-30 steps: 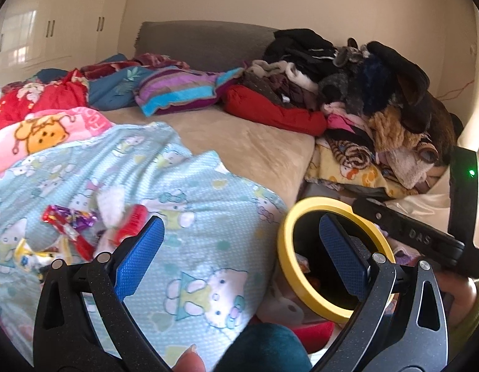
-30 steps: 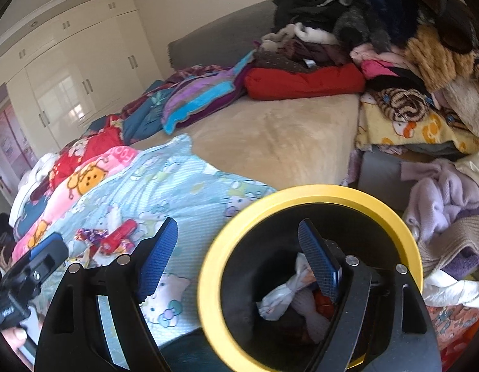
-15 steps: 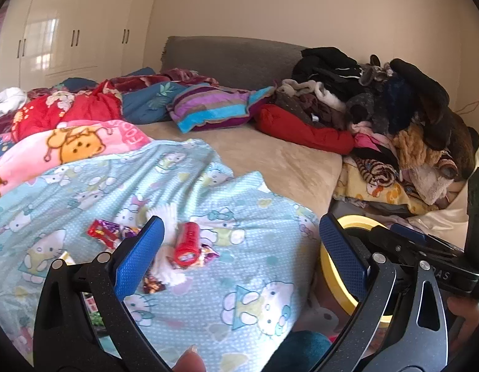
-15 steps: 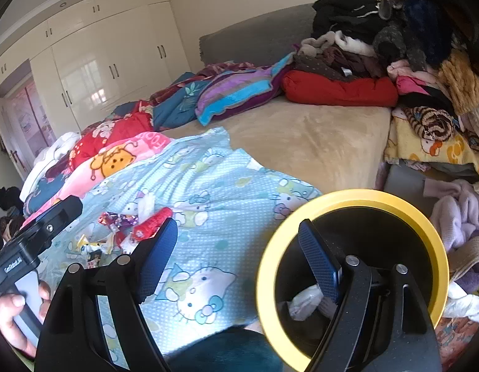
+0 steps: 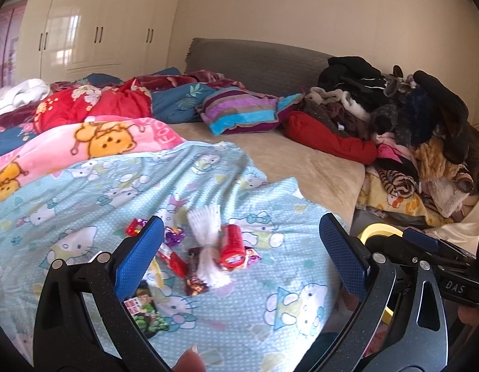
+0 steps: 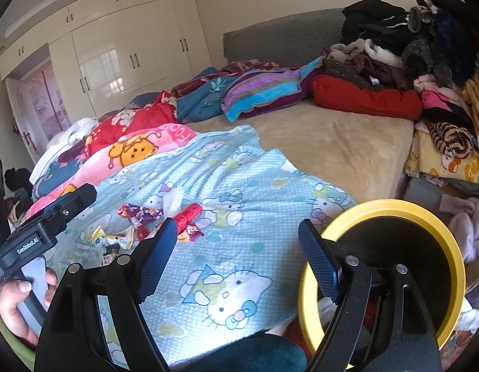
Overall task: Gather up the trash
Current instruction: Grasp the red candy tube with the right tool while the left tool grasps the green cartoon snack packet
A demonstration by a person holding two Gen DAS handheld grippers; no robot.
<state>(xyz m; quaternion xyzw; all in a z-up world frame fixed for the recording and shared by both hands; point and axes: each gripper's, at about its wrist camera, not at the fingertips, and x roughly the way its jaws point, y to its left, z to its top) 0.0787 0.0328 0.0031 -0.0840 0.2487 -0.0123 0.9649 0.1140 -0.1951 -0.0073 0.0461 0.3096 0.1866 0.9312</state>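
Fig. Bedside trash pick-up, seen near to far. Foreground: left tool (image 5: 241, 246) w/ jaws spread wide, nothing between the blue pads; right tool (image 6: 238, 259) likewise wide apart & empty. A hand (image 6: 18, 303) grips the left tool's handle at lower left of the right-wrist view. Just beside the bed edge, at right: yellow-rimmed bin (image 6: 379, 207), mouth up, dark inside. Mid-ground, on the light-blue cartoon sheet (image 5: 84, 192): trash cluster, i.e. red tube (image 5: 231, 245) lying on its side, touching a white paper twist (image 5: 208, 241); purple/red candy wrappers (image 5: 174, 237) & a dark printed packet (image 5: 143, 310) close around. Cluster sits straight ahead of the left tool, left of the right tool. Rear: striped pillow (image 5: 242, 113), clothes heap (image 5: 394, 108), wardrobe (image 5: 94, 28). Step in hand (judged): reach for next piece. Advice: take one item per grab; tube first, pads across its short axis; pinch wrappers flat against sheet w/o catching fabric; carry low to bin.
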